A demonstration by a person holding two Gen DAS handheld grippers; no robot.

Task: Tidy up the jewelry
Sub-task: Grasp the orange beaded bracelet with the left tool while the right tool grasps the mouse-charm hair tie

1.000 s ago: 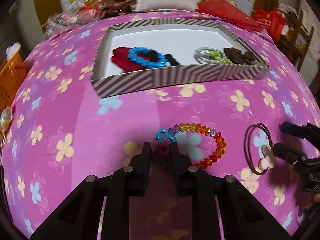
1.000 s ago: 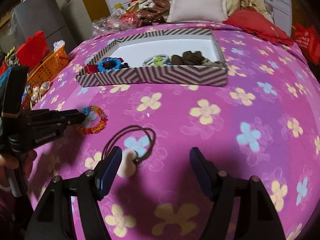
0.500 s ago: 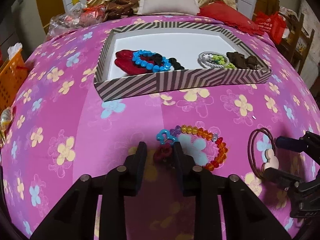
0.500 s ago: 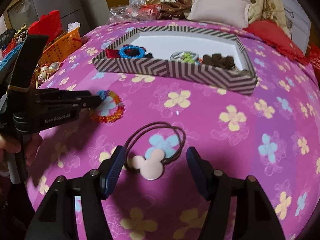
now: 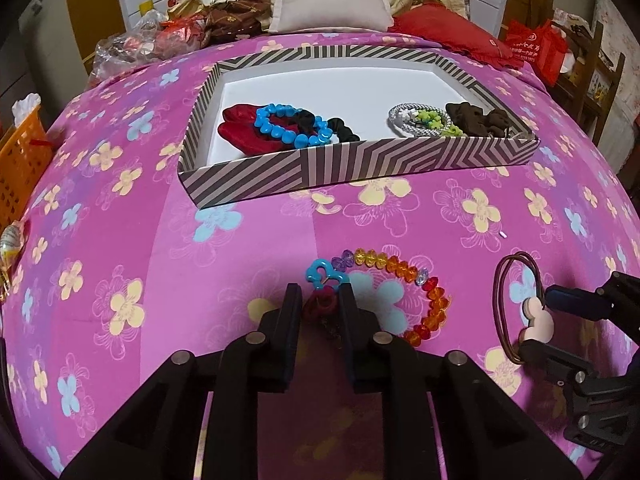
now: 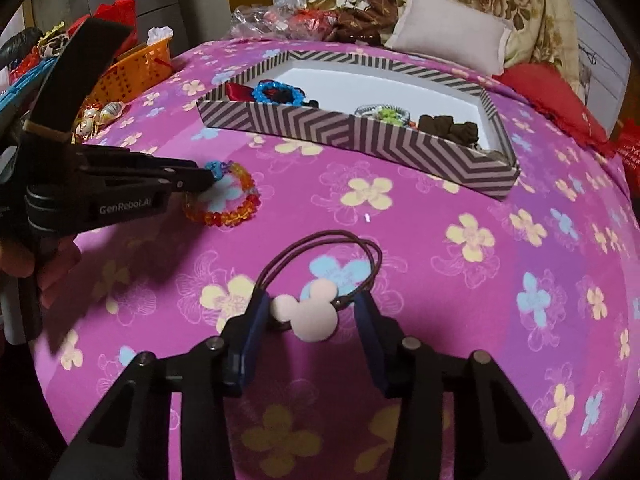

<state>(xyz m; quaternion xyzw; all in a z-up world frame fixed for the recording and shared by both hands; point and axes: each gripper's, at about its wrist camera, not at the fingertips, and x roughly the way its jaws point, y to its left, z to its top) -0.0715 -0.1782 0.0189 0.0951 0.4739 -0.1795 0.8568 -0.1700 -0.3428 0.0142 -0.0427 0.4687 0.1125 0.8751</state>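
A beaded bracelet (image 5: 400, 266) of orange, red, purple and blue beads lies on the pink flowered bedspread (image 5: 120, 240). My left gripper (image 5: 320, 292) points down at its near end. Its jaws are closing and the pads press a dark red bead. The right wrist view shows the left gripper (image 6: 206, 178) at the bracelet (image 6: 240, 204). A brown hair tie (image 6: 332, 234) with a pale mouse-head charm (image 6: 316, 316) lies nearer. My right gripper (image 6: 312, 304) straddles the charm. Its jaws are closing, and the pads stand clear of the charm.
A striped box (image 5: 360, 160) with a white floor holds a blue bracelet, red and black scrunchies, a silver band and brown pieces. An orange basket (image 5: 20, 160) stands off the bed's left edge. A pillow (image 5: 332, 0), a red cushion and clutter lie beyond the box.
My right gripper slid left over the hair tie, and its jaws narrowed around the charm. The left gripper's fingers drew in on the red bead without moving away.
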